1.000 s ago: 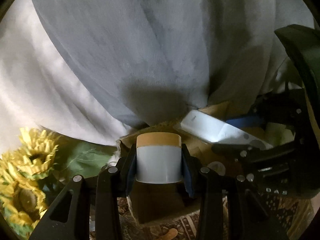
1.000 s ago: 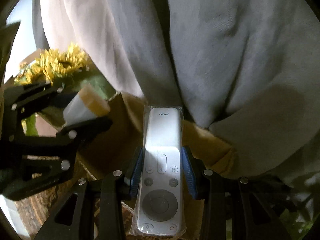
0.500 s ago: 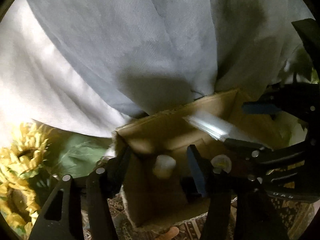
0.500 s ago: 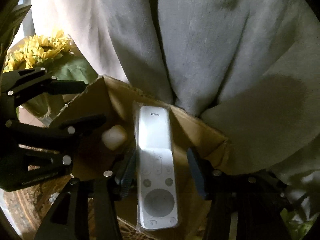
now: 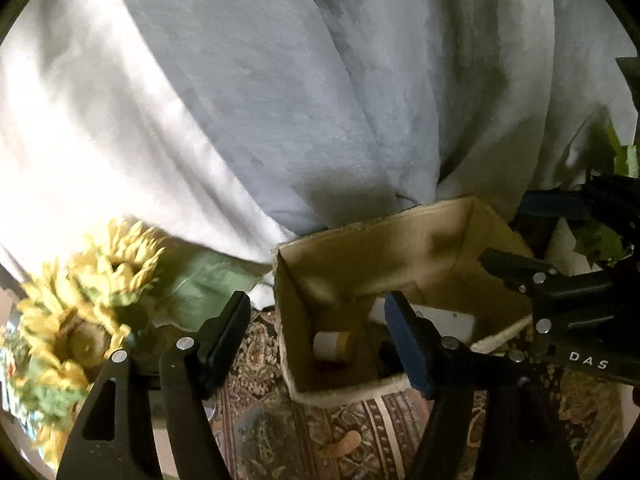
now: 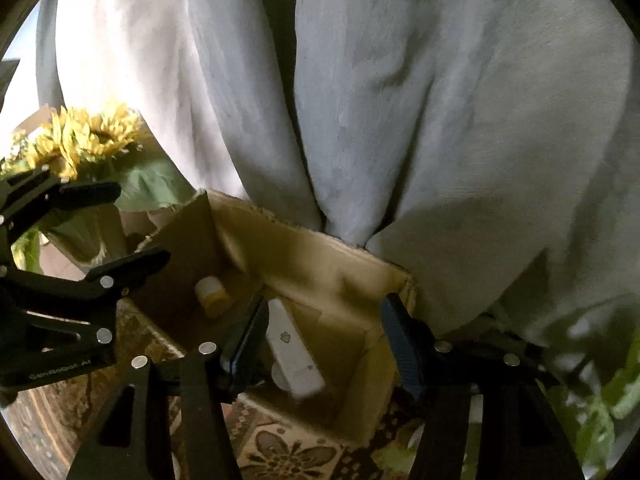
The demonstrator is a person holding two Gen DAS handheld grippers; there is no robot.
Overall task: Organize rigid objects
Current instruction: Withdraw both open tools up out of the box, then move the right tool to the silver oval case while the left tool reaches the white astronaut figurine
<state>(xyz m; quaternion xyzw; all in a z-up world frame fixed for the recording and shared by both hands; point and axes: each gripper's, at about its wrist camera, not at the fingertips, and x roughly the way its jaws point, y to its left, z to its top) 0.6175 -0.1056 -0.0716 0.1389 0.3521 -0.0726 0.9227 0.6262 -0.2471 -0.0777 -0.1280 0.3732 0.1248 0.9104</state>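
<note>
An open cardboard box (image 5: 400, 248) stands on a patterned cloth; it also shows in the right wrist view (image 6: 320, 264). A white jar with a tan lid (image 5: 332, 346) lies on its side inside the box, also seen in the right wrist view (image 6: 212, 296). A white remote control (image 6: 294, 354) lies inside the box beside it. My left gripper (image 5: 320, 336) is open and empty above the box's near left corner. My right gripper (image 6: 324, 340) is open and empty above the box's near side. Each gripper shows at the edge of the other's view.
A grey-white curtain (image 5: 320, 100) hangs right behind the box. Artificial sunflowers (image 5: 88, 300) with green leaves stand to the left of the box, also seen in the right wrist view (image 6: 88, 136). Green plant leaves (image 6: 600, 400) are at the right. The patterned cloth (image 5: 320, 440) covers the surface.
Both grippers opened. The jar dropped from the left gripper into the box and lies on its side. The remote dropped from the right gripper into the box. Both grippers drew back a little.
</note>
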